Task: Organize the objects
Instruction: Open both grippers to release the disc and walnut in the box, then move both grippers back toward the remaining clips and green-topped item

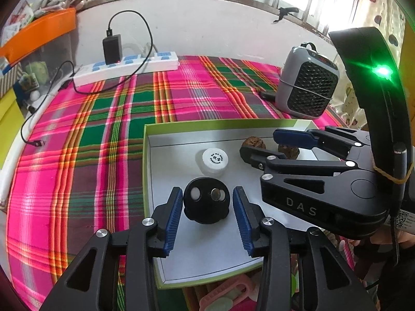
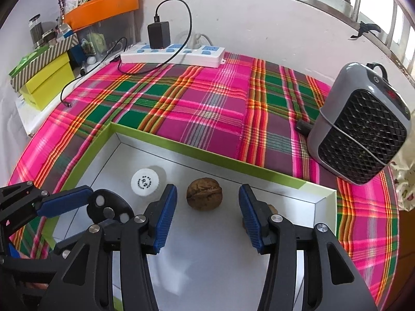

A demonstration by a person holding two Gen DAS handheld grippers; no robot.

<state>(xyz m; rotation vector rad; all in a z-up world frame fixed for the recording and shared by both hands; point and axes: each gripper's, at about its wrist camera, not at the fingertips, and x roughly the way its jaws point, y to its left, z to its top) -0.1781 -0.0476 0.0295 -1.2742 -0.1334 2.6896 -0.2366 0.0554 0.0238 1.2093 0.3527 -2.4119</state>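
A shallow green-rimmed box (image 1: 145, 155) (image 2: 207, 150) lies on the plaid cloth. In it are a black round object with metal studs (image 1: 206, 200) (image 2: 109, 207), a white round cap (image 1: 214, 159) (image 2: 144, 182) and two walnuts (image 1: 254, 142) (image 2: 205, 193). My left gripper (image 1: 206, 215) is open, its fingers on either side of the black object without touching it. My right gripper (image 2: 207, 215) (image 1: 262, 145) is open around one walnut; the second walnut (image 2: 272, 208) (image 1: 289, 151) is partly hidden behind its right finger.
A grey fan heater (image 1: 307, 85) (image 2: 360, 124) stands at the right on the cloth. A white power strip (image 1: 124, 66) (image 2: 173, 53) with a black charger and cables lies at the back. Boxes and an orange bin (image 2: 103, 7) stand at the left. Pink items (image 1: 223, 295) lie before the box.
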